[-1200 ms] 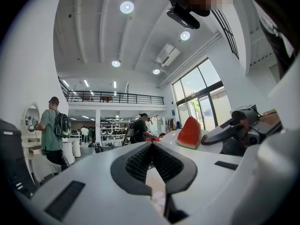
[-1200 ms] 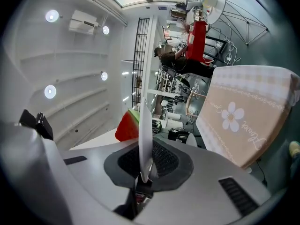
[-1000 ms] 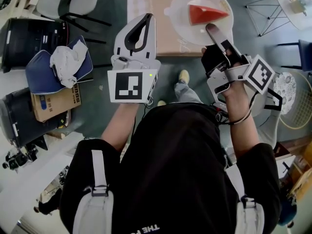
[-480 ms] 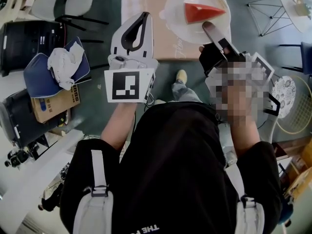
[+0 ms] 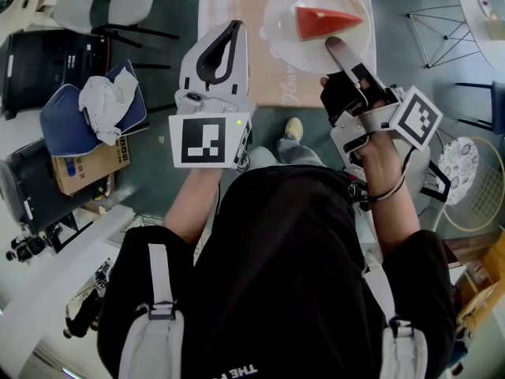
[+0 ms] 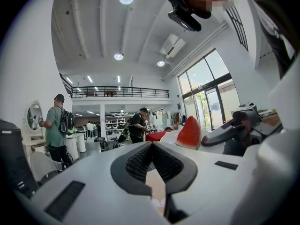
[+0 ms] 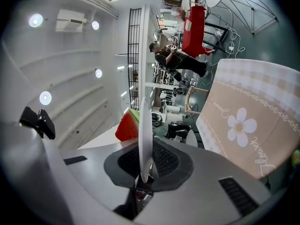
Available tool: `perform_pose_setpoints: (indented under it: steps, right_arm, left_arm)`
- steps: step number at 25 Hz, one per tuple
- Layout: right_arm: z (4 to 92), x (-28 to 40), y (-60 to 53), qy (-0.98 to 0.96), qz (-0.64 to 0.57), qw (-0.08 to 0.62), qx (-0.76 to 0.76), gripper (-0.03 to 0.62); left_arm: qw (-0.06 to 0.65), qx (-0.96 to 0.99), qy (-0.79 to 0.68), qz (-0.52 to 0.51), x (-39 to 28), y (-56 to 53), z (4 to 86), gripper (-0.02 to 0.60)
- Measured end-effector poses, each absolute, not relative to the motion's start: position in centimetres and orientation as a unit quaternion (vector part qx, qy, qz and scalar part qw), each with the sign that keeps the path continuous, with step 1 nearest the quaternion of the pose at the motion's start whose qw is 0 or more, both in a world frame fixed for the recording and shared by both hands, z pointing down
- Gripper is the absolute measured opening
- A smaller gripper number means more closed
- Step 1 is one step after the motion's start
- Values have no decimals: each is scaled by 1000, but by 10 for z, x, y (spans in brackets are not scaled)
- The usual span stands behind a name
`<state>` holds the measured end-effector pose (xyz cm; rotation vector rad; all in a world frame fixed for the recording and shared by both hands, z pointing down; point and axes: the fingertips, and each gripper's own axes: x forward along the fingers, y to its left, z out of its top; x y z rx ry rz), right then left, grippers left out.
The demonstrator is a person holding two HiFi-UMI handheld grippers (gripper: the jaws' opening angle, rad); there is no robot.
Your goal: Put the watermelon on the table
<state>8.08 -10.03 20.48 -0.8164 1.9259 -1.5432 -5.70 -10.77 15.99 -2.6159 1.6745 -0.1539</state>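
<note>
Head view: we clamp our right gripper (image 5: 333, 46) on the plate (image 5: 276, 24) rim, watermelon (image 5: 323, 20) aboard, above the table's (image 5: 245, 61) near edge. Left gripper view: left gripper (image 6: 151, 145) jaws together, empty. Right gripper view: jaws pinch the plate's rim.

The head view looks steeply down from above the person's shoulders; the table (image 5: 276, 73) lies at its top edge. The left gripper view looks level across the table from just short of it. The right gripper view, rolled sideways, sits close beside the table. All three share the watermelon (image 5: 323, 20) on its plate (image 5: 278, 22).
</note>
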Motion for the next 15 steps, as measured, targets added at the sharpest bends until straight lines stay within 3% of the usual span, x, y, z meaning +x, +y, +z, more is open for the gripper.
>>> perform_pose_setpoints:
  steps: [15]
  right_arm:
    - [209,89,-121,718,-580,257,-287,29]
  left_arm:
    - [25,-828,557,-58,-52,-121,159,8]
